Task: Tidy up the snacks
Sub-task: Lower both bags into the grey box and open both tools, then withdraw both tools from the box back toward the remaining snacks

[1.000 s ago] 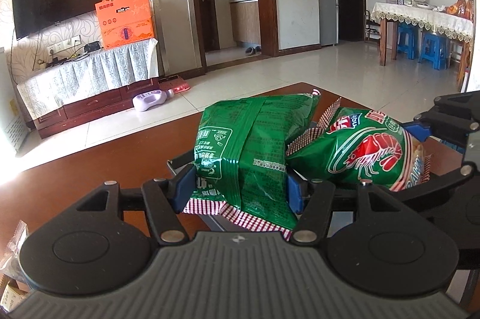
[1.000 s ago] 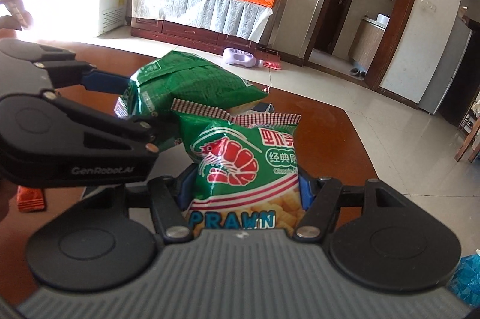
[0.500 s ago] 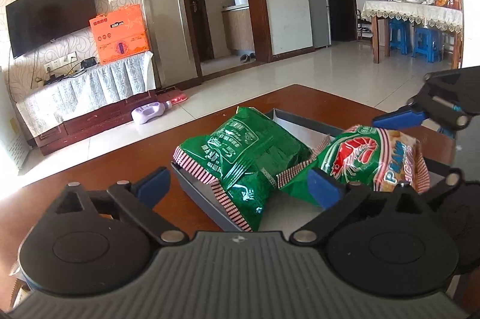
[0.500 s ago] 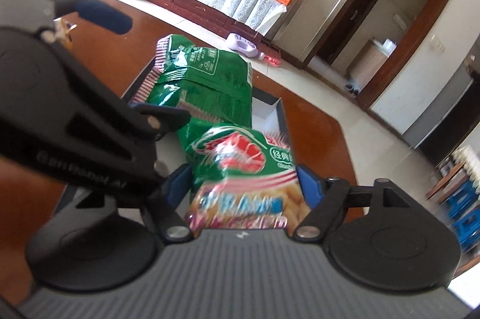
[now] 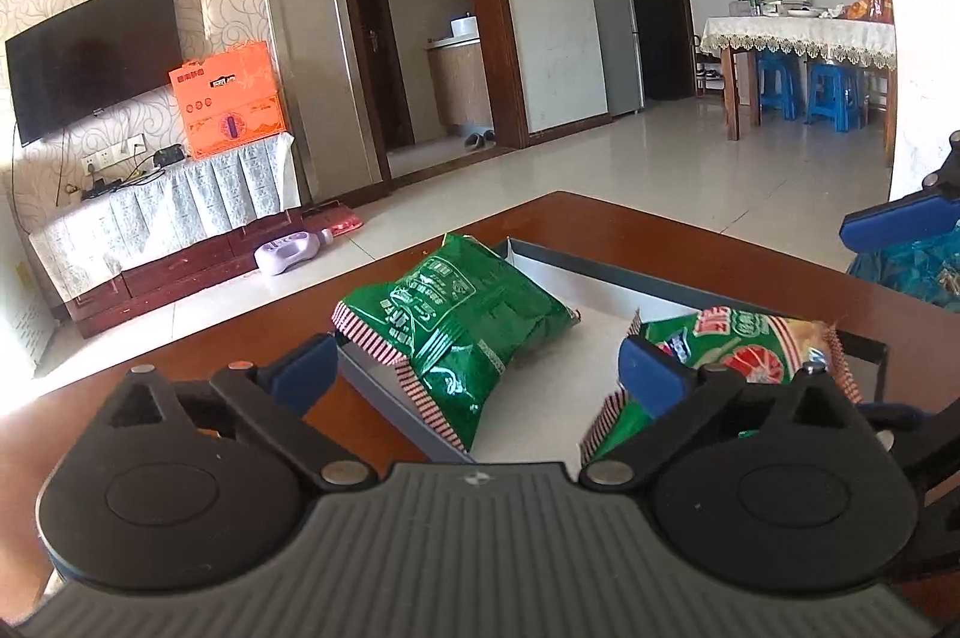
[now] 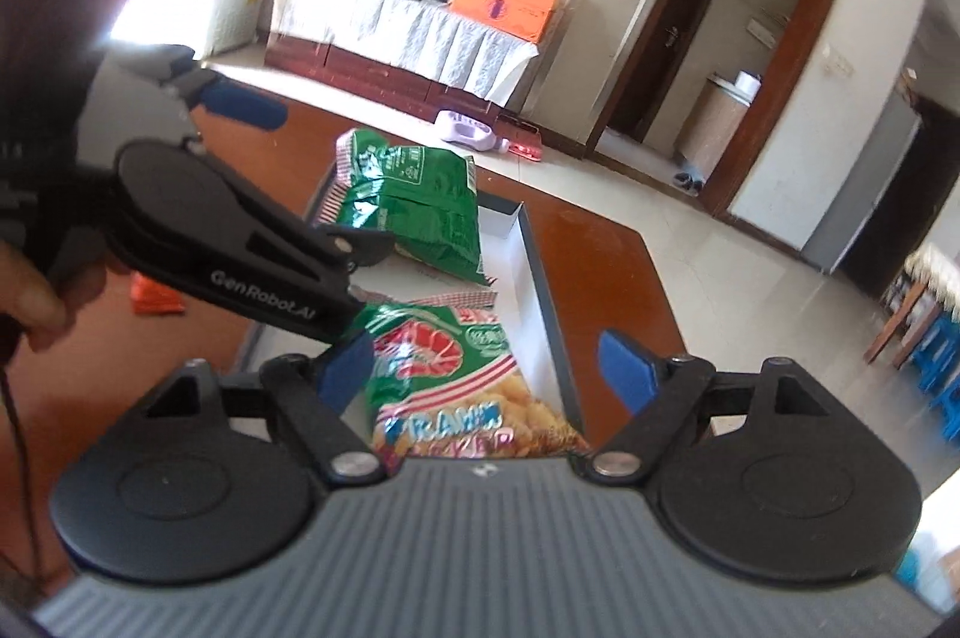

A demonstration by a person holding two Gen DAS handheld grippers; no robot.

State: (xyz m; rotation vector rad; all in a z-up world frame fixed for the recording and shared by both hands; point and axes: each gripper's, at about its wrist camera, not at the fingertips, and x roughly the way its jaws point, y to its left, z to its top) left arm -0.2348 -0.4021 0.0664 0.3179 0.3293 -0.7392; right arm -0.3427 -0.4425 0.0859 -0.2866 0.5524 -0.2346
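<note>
Two bags sit in the tray (image 5: 672, 272); left claw (image 5: 480, 368) wide, right claw (image 6: 486, 374) opening around prawn bag (image 6: 444, 356), empty-handed; we risk snagging it.

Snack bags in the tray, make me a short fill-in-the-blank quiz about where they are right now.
1. Both snack bags lie in a shallow ____ with white inside.
2. The prawn cracker bag shows a red ____ on its front.
3. The plain green bag overhangs the rim with its ____-and-white striped end.
4. The left tongs stand ____.

Missing words: tray; prawn; red; open
</note>
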